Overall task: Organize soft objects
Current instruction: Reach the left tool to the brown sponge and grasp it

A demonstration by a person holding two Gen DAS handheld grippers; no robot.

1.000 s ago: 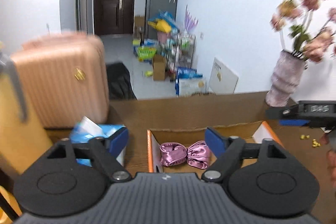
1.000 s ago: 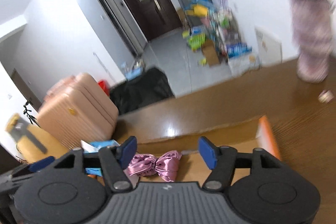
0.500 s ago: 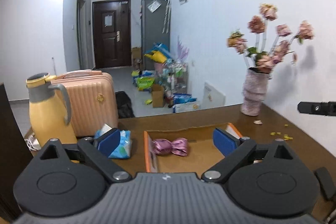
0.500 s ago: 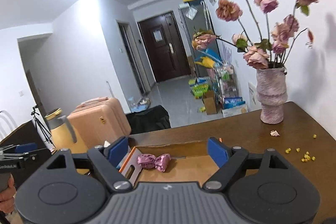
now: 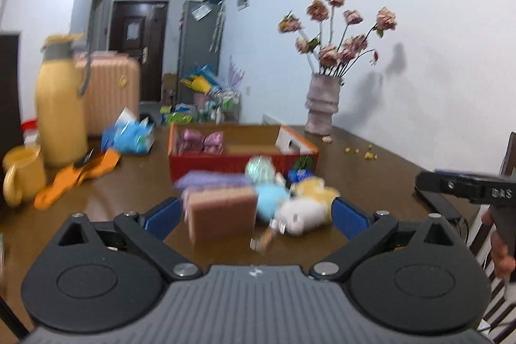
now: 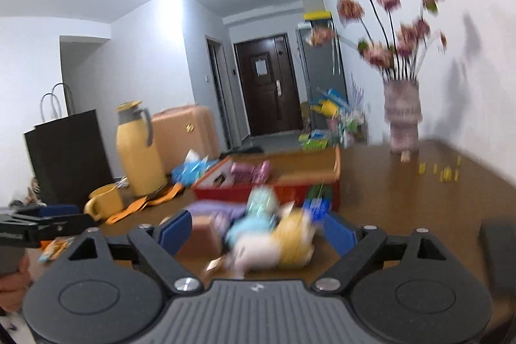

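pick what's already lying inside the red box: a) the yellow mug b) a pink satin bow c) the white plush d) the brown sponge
b, the pink satin bow lies inside the red box at its left end, while the brown sponge and white plush sit on the table in front of it and the yellow mug stands far left.

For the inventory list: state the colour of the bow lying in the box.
Shiny pink: the bow lies in the box, clearest in the left wrist view.

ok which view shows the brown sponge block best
The left wrist view: the brown sponge block shows its whole front face, standing between that camera's spread fingers, only mildly blurred. In the right wrist view the block is smaller, more smeared, and partly hidden behind a blue finger pad.
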